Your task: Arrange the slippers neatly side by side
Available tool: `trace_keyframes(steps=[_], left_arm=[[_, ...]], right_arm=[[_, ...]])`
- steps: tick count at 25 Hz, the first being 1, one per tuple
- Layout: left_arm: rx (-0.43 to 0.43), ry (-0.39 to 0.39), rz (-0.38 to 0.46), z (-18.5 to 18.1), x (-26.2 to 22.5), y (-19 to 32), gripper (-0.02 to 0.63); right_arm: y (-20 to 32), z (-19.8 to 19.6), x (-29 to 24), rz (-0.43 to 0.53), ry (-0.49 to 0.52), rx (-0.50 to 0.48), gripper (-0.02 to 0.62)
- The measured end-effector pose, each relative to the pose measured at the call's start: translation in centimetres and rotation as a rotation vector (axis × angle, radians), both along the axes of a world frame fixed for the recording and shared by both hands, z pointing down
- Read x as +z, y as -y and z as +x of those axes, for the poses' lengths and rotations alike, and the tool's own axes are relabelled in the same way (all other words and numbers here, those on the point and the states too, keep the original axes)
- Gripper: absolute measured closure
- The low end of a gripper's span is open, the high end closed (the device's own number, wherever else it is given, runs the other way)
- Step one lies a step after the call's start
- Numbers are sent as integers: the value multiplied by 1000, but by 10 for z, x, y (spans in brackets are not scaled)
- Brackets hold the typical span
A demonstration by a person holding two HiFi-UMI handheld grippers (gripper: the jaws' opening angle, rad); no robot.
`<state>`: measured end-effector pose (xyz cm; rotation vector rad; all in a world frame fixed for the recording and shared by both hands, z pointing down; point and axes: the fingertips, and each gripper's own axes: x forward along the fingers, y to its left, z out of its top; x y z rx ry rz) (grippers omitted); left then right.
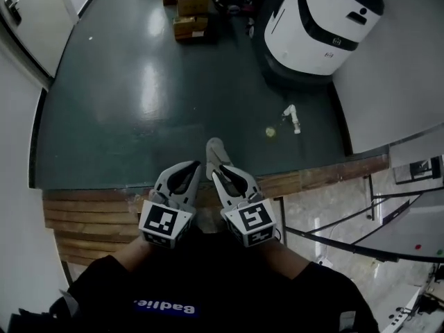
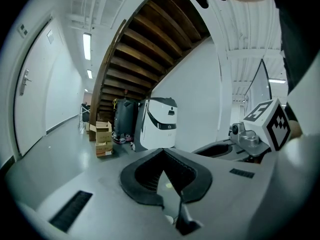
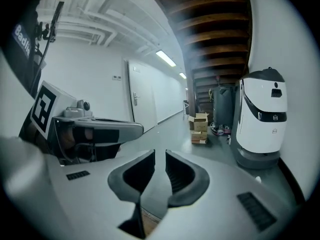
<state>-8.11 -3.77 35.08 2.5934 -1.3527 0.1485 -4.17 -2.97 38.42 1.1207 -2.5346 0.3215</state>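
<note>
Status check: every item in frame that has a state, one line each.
left gripper, shut, empty
right gripper, open, nothing between the jaws
slipper, lying on the floor, not held, only one in view
cardboard boxes, stacked, top flaps open
door, closed
ceiling light, on

Head view looks steeply down on floor (image 1: pixel 139 82); 2 gripper views face forward, low, sharing white robot (image 2: pixel 159 123), boxes (image 2: pixel 102 136).

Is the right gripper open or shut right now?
Open. On the right gripper the fingers stand slightly apart, only floor showing between them.
</note>
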Motion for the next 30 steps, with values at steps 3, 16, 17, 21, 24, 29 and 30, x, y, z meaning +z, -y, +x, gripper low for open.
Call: trace_keyframes(steps=[3, 16, 17, 21, 24, 29, 30], left_arm=[[31, 16, -22, 3, 17, 9, 606], [-22, 63, -106, 57, 51, 50, 605], [-29, 64, -113, 59, 54, 53, 604], [-48, 68, -131, 69, 60, 63, 605], [-59, 71, -141, 71, 68, 67, 606], [-72, 88, -163, 69, 88, 77, 606], [-71, 96, -166, 69, 94, 81, 605]], right_arm=[[10, 1, 18, -25, -19, 25, 528], [54, 76, 155, -214, -151, -30, 520], [57, 80, 167, -231, -162, -38, 520], [70, 85, 205, -268, -194, -67, 520], [80, 87, 233, -290, -222, -68, 520], [95, 94, 281, -342, -280, -45, 518], [98, 95, 292, -352, -292, -41, 495]])
